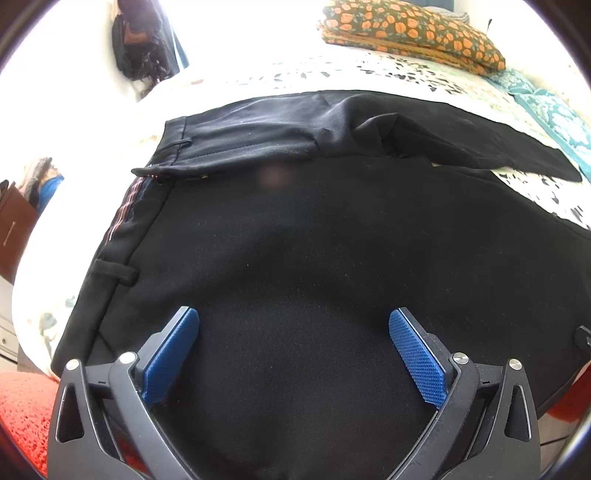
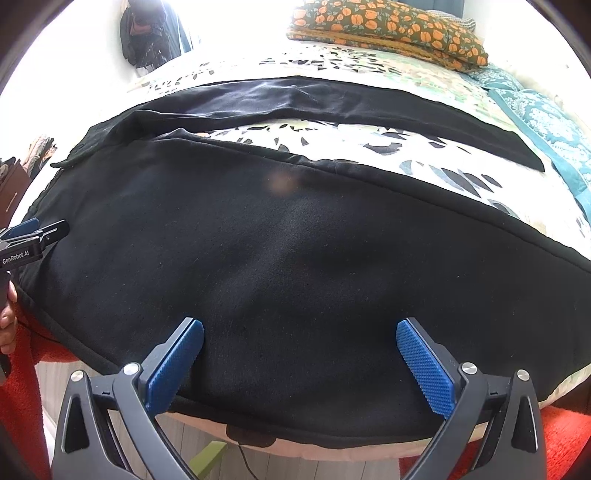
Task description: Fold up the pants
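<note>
Here we hold the left gripper (image 1: 293,325) and right gripper (image 2: 299,334) spread, empty, above the near leg of the black pants (image 2: 277,240), ready to pinch its edge.

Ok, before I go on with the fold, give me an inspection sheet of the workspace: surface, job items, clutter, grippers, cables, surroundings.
Surface: bed with leaf-print bedspread, lit brightly from behind.
Job's things: black pants spread flat, waistband at left, the two legs apart, running right; not yet folded.
Clutter: pumpkin-print pillow and teal quilt at the far right of the bed.
Grippers: left gripper open over the waist area; right gripper open over the near leg; neither grips cloth.
Cables: thin dark cable on the floor below the bed edge.
Surroundings: red rug, dark clothing hanging by the wall.
</note>
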The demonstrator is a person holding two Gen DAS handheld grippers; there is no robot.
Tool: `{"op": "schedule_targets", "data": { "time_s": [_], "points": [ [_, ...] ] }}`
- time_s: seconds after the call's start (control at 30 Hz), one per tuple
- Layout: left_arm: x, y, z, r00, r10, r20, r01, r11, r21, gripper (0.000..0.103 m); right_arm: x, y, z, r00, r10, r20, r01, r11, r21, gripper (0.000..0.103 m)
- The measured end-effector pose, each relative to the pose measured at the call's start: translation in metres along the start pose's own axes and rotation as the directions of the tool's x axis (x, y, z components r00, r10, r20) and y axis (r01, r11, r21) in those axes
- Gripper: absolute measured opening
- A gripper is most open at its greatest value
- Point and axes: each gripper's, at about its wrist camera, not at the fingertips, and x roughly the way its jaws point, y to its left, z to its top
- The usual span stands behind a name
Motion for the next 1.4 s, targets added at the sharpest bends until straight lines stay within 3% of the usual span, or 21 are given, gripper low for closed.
{"op": "schedule_targets", "data": {
  "time_s": [0.17,0.57,0.7,0.8,0.93,1.13,1.2,1.27,1.33,1.4],
  "points": [
    [0.002,-0.002,-0.001,1.000,0.012,0.006,-0.012,1.000,0.007,0.103,-0.003,-0.005,0.002,0.999,0.029,-0.014,-0.028,0.999,0.022,0.103],
    [0.002,-0.004,-0.003,1.000,0.026,0.011,-0.026,1.000,0.000,0.103,-0.018,-0.016,0.010,0.998,0.040,0.045,-0.043,0.996,0.073,0.103],
    [-0.007,0.003,0.010,0.998,-0.059,-0.021,0.058,0.997,-0.060,0.102,-0.027,-0.018,0.010,0.996,0.028,0.079,-0.033,0.997,0.066,0.103],
    [-0.022,0.002,0.031,0.991,-0.128,0.036,0.130,0.988,-0.082,0.102,-0.035,-0.022,0.009,0.994,0.032,0.107,-0.040,0.996,0.074,0.103],
    [-0.025,-0.019,0.087,0.983,-0.166,0.085,0.167,0.986,-0.010,0.102,-0.034,-0.028,0.010,0.994,0.047,0.100,-0.058,0.993,0.106,0.103],
    [0.015,-0.056,0.161,0.986,-0.129,0.105,0.123,0.990,0.065,0.102,-0.027,-0.029,0.015,0.994,0.078,0.076,-0.086,0.989,0.116,0.103],
    [0.038,-0.069,0.165,0.988,-0.143,0.064,0.137,0.987,0.086,0.102,-0.025,-0.028,0.015,0.993,0.092,0.068,-0.100,0.988,0.119,0.103],
    [0.064,-0.088,0.156,0.984,-0.169,-0.047,0.174,0.973,0.150,0.102,-0.021,-0.028,0.016,0.994,0.099,0.053,-0.105,0.987,0.125,0.103],
    [0.089,-0.101,0.137,0.979,-0.136,-0.150,0.169,0.956,0.238,0.102,-0.018,-0.030,0.018,0.994,0.106,0.040,-0.111,0.984,0.139,0.103],
    [0.081,-0.105,0.127,0.989,-0.122,-0.088,0.143,0.942,0.304,0.102,-0.017,-0.033,0.019,0.992,0.118,0.033,-0.122,0.980,0.155,0.103]
  ]
}}
